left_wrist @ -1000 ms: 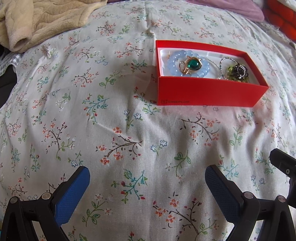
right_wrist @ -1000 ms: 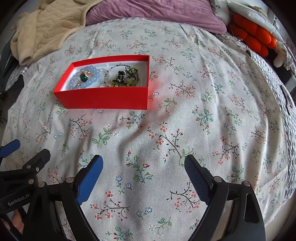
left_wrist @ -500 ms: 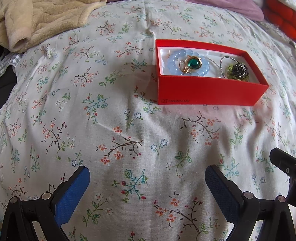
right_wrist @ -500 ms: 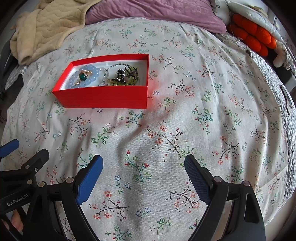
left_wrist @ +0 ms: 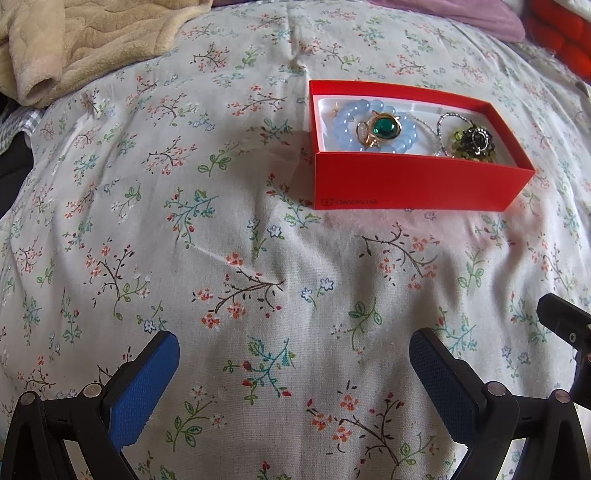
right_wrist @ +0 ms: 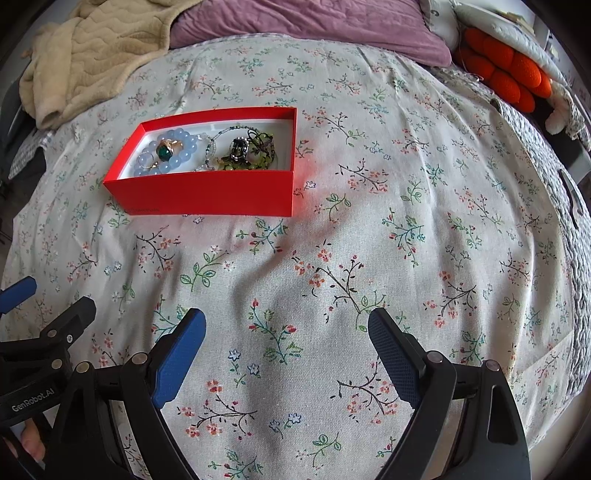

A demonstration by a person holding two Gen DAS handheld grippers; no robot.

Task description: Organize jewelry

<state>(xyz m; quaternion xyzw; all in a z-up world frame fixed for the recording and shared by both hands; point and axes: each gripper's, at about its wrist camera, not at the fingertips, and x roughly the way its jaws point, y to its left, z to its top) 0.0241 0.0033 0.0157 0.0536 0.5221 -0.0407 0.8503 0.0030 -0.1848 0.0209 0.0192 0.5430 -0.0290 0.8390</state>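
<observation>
A red open box [left_wrist: 417, 186] [right_wrist: 207, 192] lies on the floral bedspread. Inside it are a pale blue bead bracelet [left_wrist: 345, 123] [right_wrist: 184, 153], a gold ring with a green stone [left_wrist: 384, 129] [right_wrist: 165, 150], a thin silver chain [left_wrist: 441, 127] [right_wrist: 212, 147] and a dark green and black beaded piece [left_wrist: 474, 142] [right_wrist: 245, 151]. My left gripper [left_wrist: 293, 350] is open and empty, well short of the box. My right gripper [right_wrist: 286, 330] is open and empty, in front of the box and to its right.
A beige blanket [left_wrist: 70, 44] [right_wrist: 88, 51] is bunched at the back left. A purple pillow [right_wrist: 306, 26] lies at the back. Orange cushions [right_wrist: 506, 74] sit at the back right. The left gripper's body [right_wrist: 40, 354] shows at the right view's lower left.
The right wrist view has shifted a little, so the box sits slightly further left and higher in it. Both grippers stay open and empty.
</observation>
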